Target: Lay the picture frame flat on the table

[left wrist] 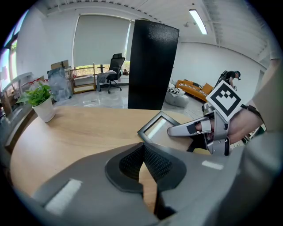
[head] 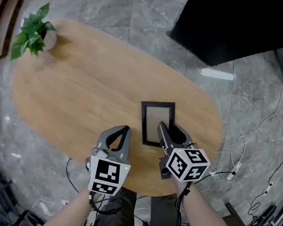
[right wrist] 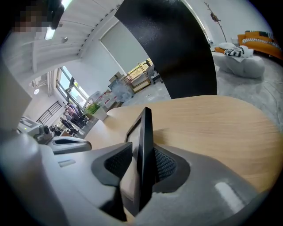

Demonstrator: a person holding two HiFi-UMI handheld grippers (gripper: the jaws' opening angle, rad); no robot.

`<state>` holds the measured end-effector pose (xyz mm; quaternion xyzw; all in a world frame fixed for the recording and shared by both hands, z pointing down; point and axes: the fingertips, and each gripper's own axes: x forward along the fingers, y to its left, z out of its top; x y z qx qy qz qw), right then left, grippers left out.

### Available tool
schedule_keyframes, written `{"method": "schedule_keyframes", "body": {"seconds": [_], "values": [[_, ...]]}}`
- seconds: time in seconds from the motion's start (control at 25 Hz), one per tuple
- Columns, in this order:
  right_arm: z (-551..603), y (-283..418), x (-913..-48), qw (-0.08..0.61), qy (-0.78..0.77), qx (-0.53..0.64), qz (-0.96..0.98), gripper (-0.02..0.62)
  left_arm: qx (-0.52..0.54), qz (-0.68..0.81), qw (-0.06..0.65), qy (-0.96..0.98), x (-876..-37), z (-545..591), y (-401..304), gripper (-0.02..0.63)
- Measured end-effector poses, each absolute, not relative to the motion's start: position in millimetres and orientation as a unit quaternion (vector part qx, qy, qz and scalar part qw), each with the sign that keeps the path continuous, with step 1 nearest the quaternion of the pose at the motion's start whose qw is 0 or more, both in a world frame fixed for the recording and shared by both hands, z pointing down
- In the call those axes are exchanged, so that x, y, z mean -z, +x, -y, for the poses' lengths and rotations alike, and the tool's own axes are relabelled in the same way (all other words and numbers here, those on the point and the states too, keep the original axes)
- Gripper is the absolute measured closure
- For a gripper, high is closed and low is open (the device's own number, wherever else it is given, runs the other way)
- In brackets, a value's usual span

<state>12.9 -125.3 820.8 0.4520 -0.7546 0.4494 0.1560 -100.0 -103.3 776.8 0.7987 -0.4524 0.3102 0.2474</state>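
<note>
Releasing the picture frame (head: 155, 121) onto the tabletop (head: 81, 95). The frame lies low and face-up on the right half of the oval top, nearer the near edge than the far one, and well apart from the potted plant (head: 33, 33) at the far left end. Its near right part runs edge-on between the jaws of the right gripper (head: 169, 129), which stand a little wider than the frame is thick. One pad (right wrist: 164, 164) sits against the back and the other shows a sliver of gap at the glass, so the grip appears slack rather than clamped. No view settles whether the held side rests on the wood; with a jaw on each face it probably sits slightly raised. The left gripper (head: 123, 130) hovers over the near edge, just left of the frame, its jaws together on nothing. To finish well, the right jaws should spread enough to clear both faces. They should then draw back along the frame's own plane toward the near edge, without twisting, lest a pad drag or tip the frame. The closed left gripper could steady the free left border if the frame slides.
</note>
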Motion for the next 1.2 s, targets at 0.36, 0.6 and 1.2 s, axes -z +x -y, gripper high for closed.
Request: {"method": "schedule_keyframes", "body": {"seconds": [0.36,0.6,1.2], "values": [[127,30,-840,0.208,0.476,-0.422,0.743,0.407,-0.312,0.458,0.255,0.792,-785,104,-105,0.586],[122,32,-843,0.254,0.477,-0.386,0.748,0.393,-0.314,0.457,0.255,0.792,-786,104,-106,0.586],[147,40,-757,0.225,0.482,-0.32,0.784,0.559,-0.294,0.468,0.224,0.802,-722,122,-98,0.586]]}}
